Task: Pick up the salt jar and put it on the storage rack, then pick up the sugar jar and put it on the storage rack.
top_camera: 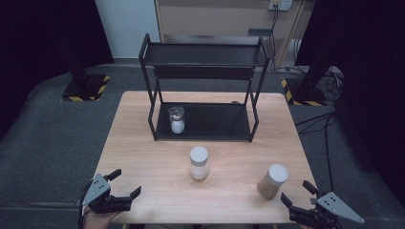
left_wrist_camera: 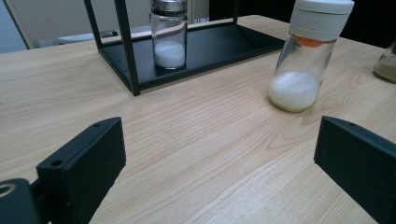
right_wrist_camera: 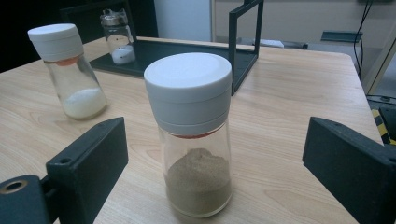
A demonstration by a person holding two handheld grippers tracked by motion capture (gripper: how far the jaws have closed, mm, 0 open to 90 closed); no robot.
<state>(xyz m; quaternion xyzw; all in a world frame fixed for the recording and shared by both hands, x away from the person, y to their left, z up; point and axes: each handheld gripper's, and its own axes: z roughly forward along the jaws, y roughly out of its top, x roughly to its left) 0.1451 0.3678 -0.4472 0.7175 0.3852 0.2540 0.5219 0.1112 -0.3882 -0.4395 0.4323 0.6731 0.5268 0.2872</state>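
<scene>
A glass shaker of white powder with a white cap [top_camera: 198, 162] [left_wrist_camera: 306, 56] [right_wrist_camera: 70, 70] stands upright mid-table. To its right stands a white-capped shaker of brown powder [top_camera: 272, 181] [right_wrist_camera: 194, 135], close in front of my right gripper [top_camera: 297, 192] [right_wrist_camera: 212, 163], whose jaws stand wide and apart from it. A smaller silver-topped shaker [top_camera: 176, 119] [left_wrist_camera: 168, 35] [right_wrist_camera: 116, 37] sits on the lower shelf of the black rack [top_camera: 205, 129]. My left gripper [top_camera: 127, 182] [left_wrist_camera: 219, 158] is open at the table's near left corner, with nothing between its jaws.
The two-tier black metal rack [left_wrist_camera: 219, 44] stands at the table's far middle; its upper shelf [top_camera: 205, 55] is bare. Bare wood [top_camera: 157, 167] lies between the left gripper and the white-powder shaker. Grey carpet and cables surround the table.
</scene>
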